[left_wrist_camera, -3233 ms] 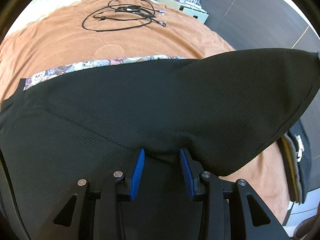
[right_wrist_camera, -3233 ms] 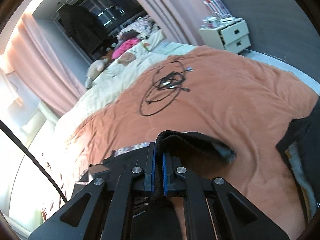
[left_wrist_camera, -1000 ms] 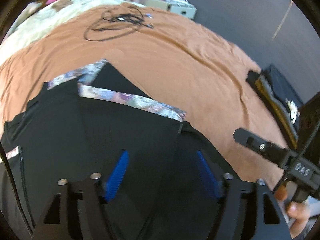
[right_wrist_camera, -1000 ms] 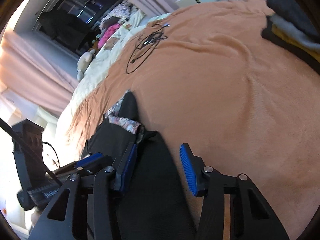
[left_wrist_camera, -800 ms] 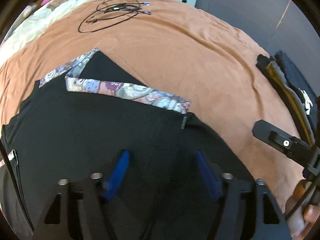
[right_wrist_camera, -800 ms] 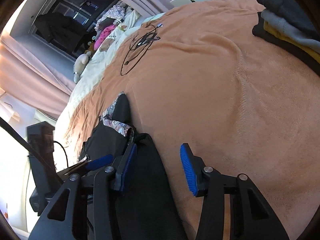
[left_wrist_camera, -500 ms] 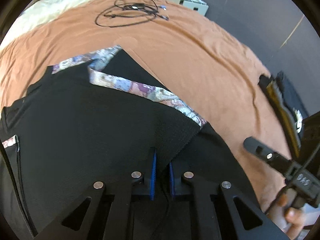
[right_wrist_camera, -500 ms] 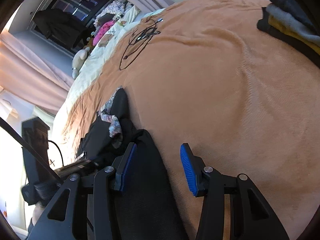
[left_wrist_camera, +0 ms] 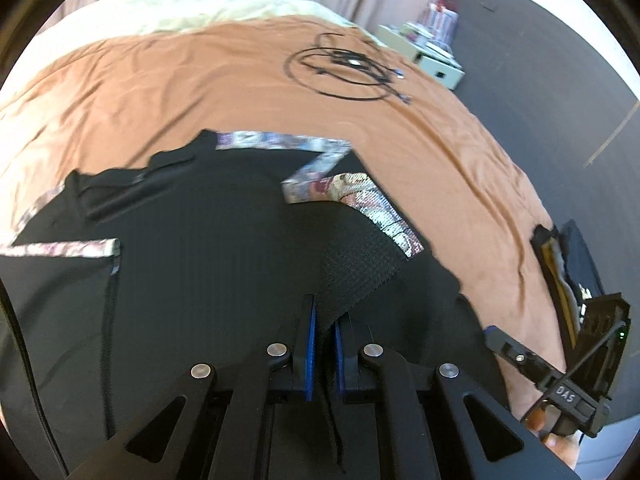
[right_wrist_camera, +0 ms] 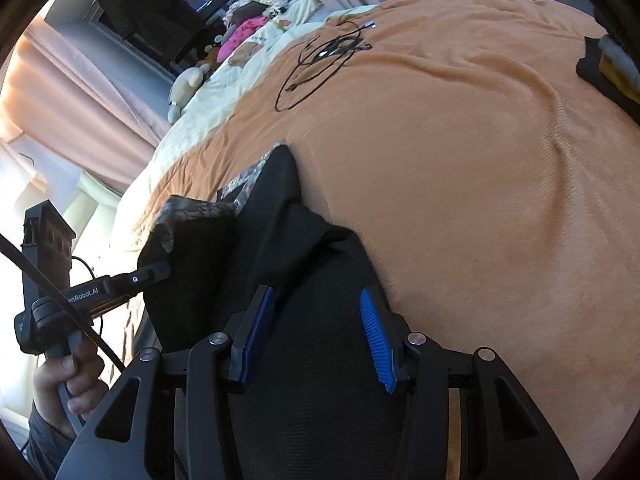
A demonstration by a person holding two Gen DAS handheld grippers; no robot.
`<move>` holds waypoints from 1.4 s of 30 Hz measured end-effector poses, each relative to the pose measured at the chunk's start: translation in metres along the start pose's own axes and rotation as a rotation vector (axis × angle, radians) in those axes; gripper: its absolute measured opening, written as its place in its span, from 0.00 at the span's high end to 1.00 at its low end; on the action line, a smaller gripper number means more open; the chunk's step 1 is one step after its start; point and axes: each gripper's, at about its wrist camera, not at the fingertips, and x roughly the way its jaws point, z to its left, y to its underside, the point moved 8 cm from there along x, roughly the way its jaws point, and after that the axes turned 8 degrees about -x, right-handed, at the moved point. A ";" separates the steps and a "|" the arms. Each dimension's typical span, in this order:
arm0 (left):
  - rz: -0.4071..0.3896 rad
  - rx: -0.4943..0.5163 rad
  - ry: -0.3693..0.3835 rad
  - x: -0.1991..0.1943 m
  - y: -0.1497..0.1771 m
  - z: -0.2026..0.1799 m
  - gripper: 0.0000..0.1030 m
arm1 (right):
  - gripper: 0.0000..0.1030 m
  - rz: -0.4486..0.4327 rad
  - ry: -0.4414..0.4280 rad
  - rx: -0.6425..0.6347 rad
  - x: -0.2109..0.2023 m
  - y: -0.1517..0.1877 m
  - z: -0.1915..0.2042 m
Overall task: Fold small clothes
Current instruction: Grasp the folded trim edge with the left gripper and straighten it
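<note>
Black mesh garment [left_wrist_camera: 208,280]; patterned trim; brown blanket [left_wrist_camera: 400,140].

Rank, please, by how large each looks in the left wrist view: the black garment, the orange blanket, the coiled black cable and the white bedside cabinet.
1. Orange blanket and black garment: alike in area, and the garment lies nearer the lens, so unranked.
2. Coiled black cable.
3. White bedside cabinet, farthest away.

Left gripper [left_wrist_camera: 324,344] pinching a black garment [left_wrist_camera: 200,280]

Its blue pads had just closed on a lifted corner edged with patterned trim [left_wrist_camera: 376,208]; the garment lay on an orange bedspread [left_wrist_camera: 200,88], coiled black cables [left_wrist_camera: 348,72] beyond.
</note>
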 end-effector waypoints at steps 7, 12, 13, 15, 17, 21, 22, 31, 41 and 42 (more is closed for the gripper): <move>-0.004 -0.077 -0.095 0.002 -0.003 0.054 0.89 | 0.58 -0.002 0.036 -0.008 0.001 -0.007 0.000; -0.025 -0.156 -0.140 -0.009 -0.009 0.095 0.55 | 0.58 -0.007 0.041 -0.002 0.000 -0.010 0.002; -0.041 -0.164 -0.146 -0.013 -0.011 0.100 0.47 | 0.58 -0.008 0.035 0.000 0.000 -0.011 0.003; -0.083 -0.182 -0.166 -0.024 -0.019 0.113 0.45 | 0.58 -0.012 0.033 -0.012 0.000 -0.012 0.005; -0.090 -0.194 -0.172 -0.027 -0.022 0.120 0.45 | 0.58 -0.008 0.049 -0.038 0.002 -0.014 0.007; -0.078 -0.185 -0.196 -0.016 -0.024 0.127 0.45 | 0.54 0.008 0.088 -0.120 0.014 -0.022 0.017; -0.073 -0.177 -0.200 -0.012 -0.024 0.127 0.45 | 0.54 0.015 0.094 -0.136 0.017 -0.023 0.019; 0.004 -0.115 -0.223 0.042 -0.021 0.135 0.46 | 0.49 0.084 0.140 -0.262 0.055 -0.049 0.042; -0.027 0.000 -0.300 0.059 -0.042 0.128 0.93 | 0.49 0.142 0.251 -0.263 0.094 -0.062 0.028; -0.032 0.000 -0.305 0.060 -0.045 0.128 0.93 | 0.49 0.137 0.259 -0.260 0.093 -0.063 0.027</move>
